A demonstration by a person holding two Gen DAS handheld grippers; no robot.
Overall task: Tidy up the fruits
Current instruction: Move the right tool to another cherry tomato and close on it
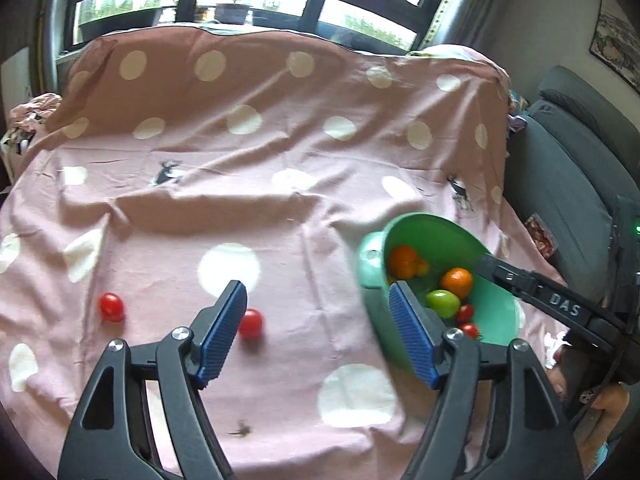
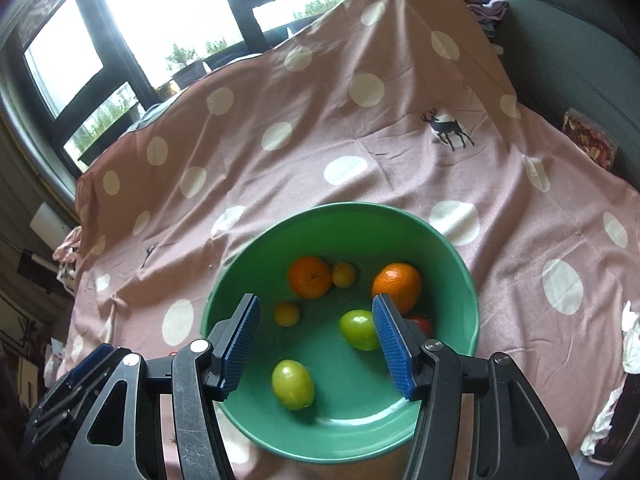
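Right wrist view: green bowl (image 2: 460,264) with two oranges (image 2: 310,277), two green fruits (image 2: 293,384); both tongs agape, empty.

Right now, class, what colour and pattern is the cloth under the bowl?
Pink cloth with white polka dots and small dark deer prints; right wrist view shows it best.

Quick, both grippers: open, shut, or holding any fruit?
Left gripper: open, holding nothing, above the cloth.
Right gripper: open, holding nothing, over the green bowl.
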